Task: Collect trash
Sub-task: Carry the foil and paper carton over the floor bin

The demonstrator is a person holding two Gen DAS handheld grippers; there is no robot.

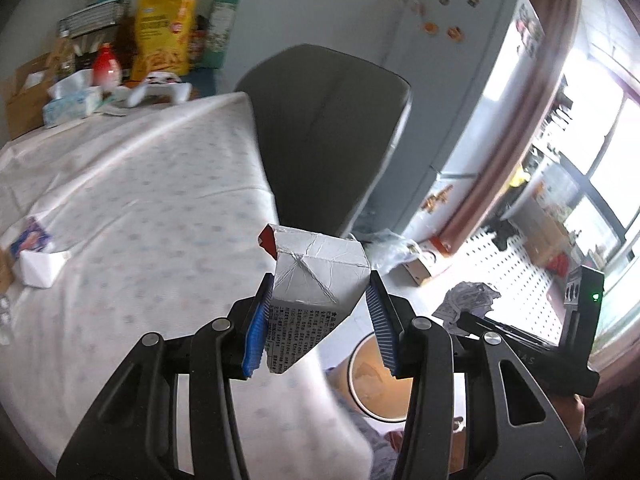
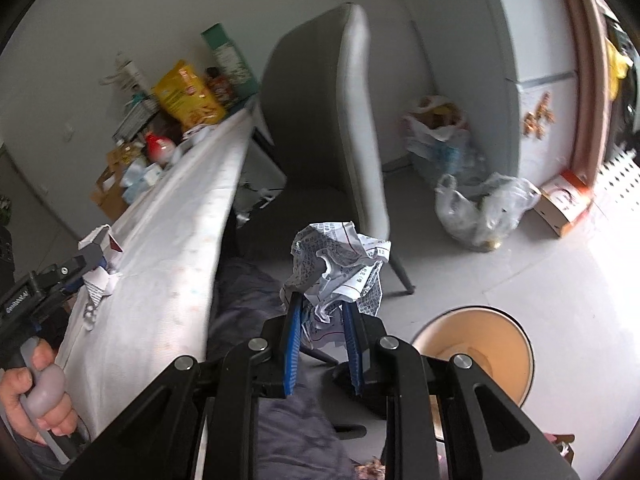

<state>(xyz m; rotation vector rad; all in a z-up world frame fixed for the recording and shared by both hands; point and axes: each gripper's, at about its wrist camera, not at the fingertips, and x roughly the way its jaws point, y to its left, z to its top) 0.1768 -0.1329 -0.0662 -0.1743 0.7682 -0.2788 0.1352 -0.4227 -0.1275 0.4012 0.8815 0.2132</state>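
Fingers first, left wrist view: blue ribbed pads (image 1: 258, 322) of the left gripper (image 1: 320, 316) pinching a crushed white carton (image 1: 316, 284) from both sides, set fairly wide to span it. Carton held in the air past the edge of the clothed table (image 1: 140, 200), folded gable end pointing up and away toward the grey chair (image 1: 332, 128), long axis running roughly along the fingers, printed corner hanging down toward the camera. Below and to the right, a round bin (image 1: 372, 380) with a tan inside, partly hidden by the gripper. More scraps left on the table at far left: a small white box (image 1: 40, 268). Right gripper's crumpled paper (image 1: 468, 300) visible at right.

Over to the right wrist view: right gripper (image 2: 320, 344) closed narrow on the crumpled paper (image 2: 340, 264), a loose printed wad bulging above the pads, no clear long axis, just a ball sticking forward and up. Held off the table, above the floor, with the bin (image 2: 480, 356) open just down and to the right. Left gripper (image 2: 80, 268) seen at the table edge with the carton.

Judging by all this: carry-to-bin step, both loads in hand, nothing dropped yet. Next move likely calls for bringing each load over the bin mouth, then opening up; carton probably best dropped end-first.
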